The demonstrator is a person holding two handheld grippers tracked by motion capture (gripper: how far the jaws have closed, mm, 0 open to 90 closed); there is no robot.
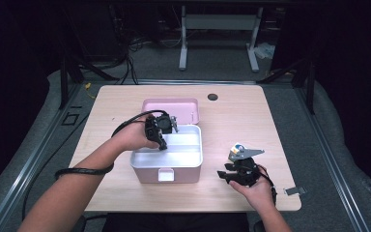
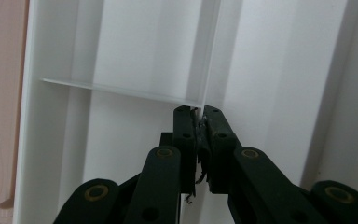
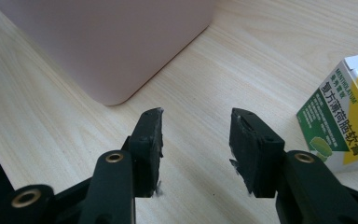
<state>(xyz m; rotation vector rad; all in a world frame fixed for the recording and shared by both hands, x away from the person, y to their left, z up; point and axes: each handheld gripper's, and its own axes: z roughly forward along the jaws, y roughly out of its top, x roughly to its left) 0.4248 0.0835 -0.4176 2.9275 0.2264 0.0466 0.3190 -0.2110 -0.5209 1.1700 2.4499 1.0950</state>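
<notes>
A pink box holds a white tray split by thin dividers. My left gripper reaches down into the tray's left part. In the left gripper view its jaws are shut on the upright edge of the long white divider, where a cross divider meets it. My right gripper rests low over the table to the right of the box, open with nothing between its fingers. A small green, white and yellow carton stands just beside its right jaw.
The pink lid lies behind the box. The carton sits on the wooden table to the right of the box. A dark round hole marks the table's far edge. The pink box's corner is just ahead of my right gripper.
</notes>
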